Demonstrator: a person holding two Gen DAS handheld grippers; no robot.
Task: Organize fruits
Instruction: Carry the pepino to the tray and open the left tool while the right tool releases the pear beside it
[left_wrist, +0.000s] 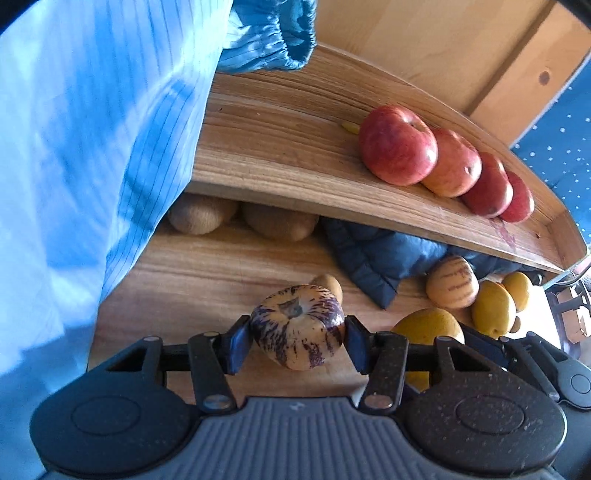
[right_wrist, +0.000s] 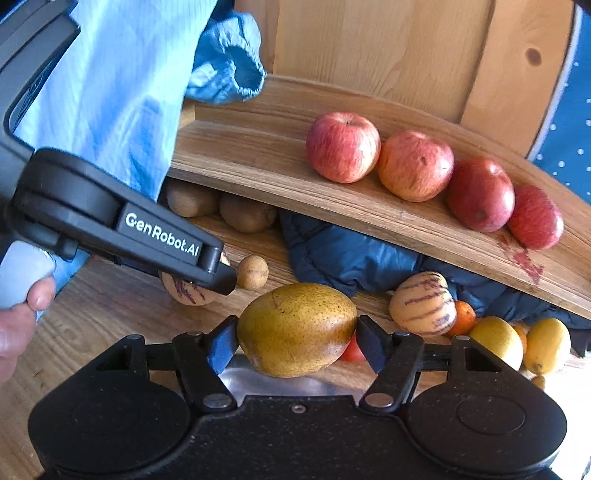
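Observation:
My left gripper (left_wrist: 295, 341) is shut on a purple-striped pepino melon (left_wrist: 297, 326), held just above the lower wooden board (left_wrist: 207, 273). My right gripper (right_wrist: 295, 338) is shut on a brown-yellow pear (right_wrist: 295, 328). In the right wrist view the left gripper (right_wrist: 207, 266) shows at the left, with its striped melon (right_wrist: 184, 290) partly hidden behind it. Several red apples (left_wrist: 397, 144) (right_wrist: 343, 146) lie in a row on the upper wooden shelf (left_wrist: 280, 155) (right_wrist: 258, 158). A second striped melon (left_wrist: 452, 282) (right_wrist: 423, 302) lies at the right among yellow lemons (left_wrist: 493, 308) (right_wrist: 546, 345).
Two kiwis (left_wrist: 201, 214) (right_wrist: 245, 212) sit under the shelf. A dark blue padded cloth (left_wrist: 373, 254) (right_wrist: 347, 258) lies beneath it. A small brown fruit (right_wrist: 253, 272) rests on the board. A person's light blue sleeve (left_wrist: 92, 147) (right_wrist: 118, 85) fills the left. An orange (right_wrist: 463, 317) sits at the right.

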